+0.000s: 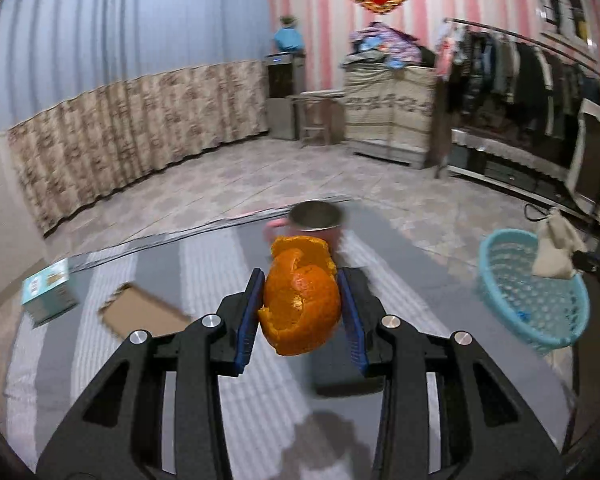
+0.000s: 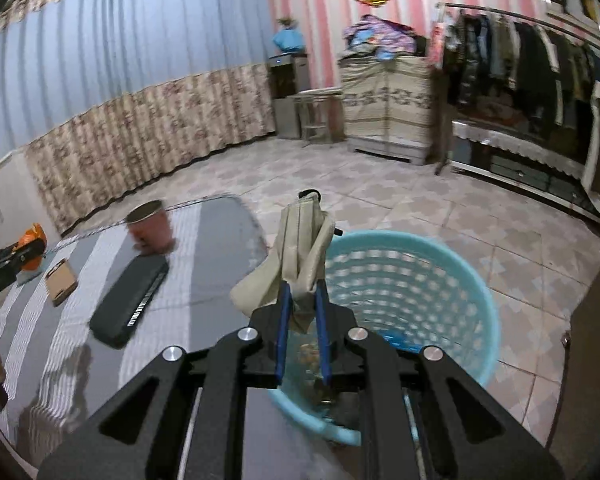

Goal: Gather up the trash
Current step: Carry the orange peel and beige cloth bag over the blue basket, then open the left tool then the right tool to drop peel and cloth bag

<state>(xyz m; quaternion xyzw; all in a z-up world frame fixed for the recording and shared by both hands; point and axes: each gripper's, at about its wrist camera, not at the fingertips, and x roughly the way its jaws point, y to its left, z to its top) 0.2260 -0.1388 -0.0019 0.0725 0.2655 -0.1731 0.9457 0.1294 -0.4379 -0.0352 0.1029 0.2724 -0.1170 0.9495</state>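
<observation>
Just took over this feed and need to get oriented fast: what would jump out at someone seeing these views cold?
The bright orange citrus peel stands out first, pinched in the left tool above the striped grey table. Next, the crumpled beige paper bag clamped in the right tool, poised at the near rim of the turquoise perforated plastic basket beside the table.

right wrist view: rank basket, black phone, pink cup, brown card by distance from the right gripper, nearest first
1. Blue basket: directly under and ahead of the right gripper, which grips a beige wrapper.
2. Black phone: left, on the table.
3. Pink cup and brown card: farther left; too close to call.
</observation>
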